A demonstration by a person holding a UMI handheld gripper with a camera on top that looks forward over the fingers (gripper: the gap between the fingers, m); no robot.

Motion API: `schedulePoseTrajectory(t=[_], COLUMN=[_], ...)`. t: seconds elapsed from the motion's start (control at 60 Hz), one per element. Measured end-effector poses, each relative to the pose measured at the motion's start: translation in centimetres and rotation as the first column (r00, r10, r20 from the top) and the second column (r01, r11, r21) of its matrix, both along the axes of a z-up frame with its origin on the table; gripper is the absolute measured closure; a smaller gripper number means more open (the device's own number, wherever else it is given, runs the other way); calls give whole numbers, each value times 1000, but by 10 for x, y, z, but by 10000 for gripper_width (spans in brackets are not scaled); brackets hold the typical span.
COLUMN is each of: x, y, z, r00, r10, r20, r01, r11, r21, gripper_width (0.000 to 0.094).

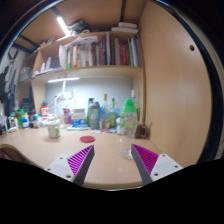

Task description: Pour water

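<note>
Currently: Gripper Hovering Open Over the Desk

One gripper [113, 160] is showing, with two fingers carrying magenta pads [80, 159]. The fingers are standing wide apart, holding nothing and touching nothing; bare desk [100, 148] is lying between them. One green bottle [128, 118] is standing beyond the fingers, near the right wall, apart from the gripper. One small red lid [88, 138] is lying on the desk ahead of the fingers. One cup [53, 129] is sitting farther left among clutter. Several more bottles [100, 114] are crowding the desk's back edge; their exact number cannot be told. Two shelves of books [95, 52] are hanging above.
</note>
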State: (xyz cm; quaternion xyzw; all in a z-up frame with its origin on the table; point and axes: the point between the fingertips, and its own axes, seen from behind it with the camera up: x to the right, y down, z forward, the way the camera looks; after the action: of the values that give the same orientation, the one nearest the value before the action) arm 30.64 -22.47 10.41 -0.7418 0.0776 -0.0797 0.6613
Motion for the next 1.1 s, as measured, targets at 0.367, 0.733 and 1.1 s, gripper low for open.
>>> schedulePoseTrajectory(t=[0.367, 0.733, 1.1], x=[99, 122, 40], y=[129, 166, 208], z=[2, -1, 66], r00=[992, 978, 966], r10=[-113, -190, -103], r20=[48, 91, 239], r01=[112, 186, 84], r11=[994, 981, 993], r21=[9, 51, 88], gripper_width=[113, 453, 523])
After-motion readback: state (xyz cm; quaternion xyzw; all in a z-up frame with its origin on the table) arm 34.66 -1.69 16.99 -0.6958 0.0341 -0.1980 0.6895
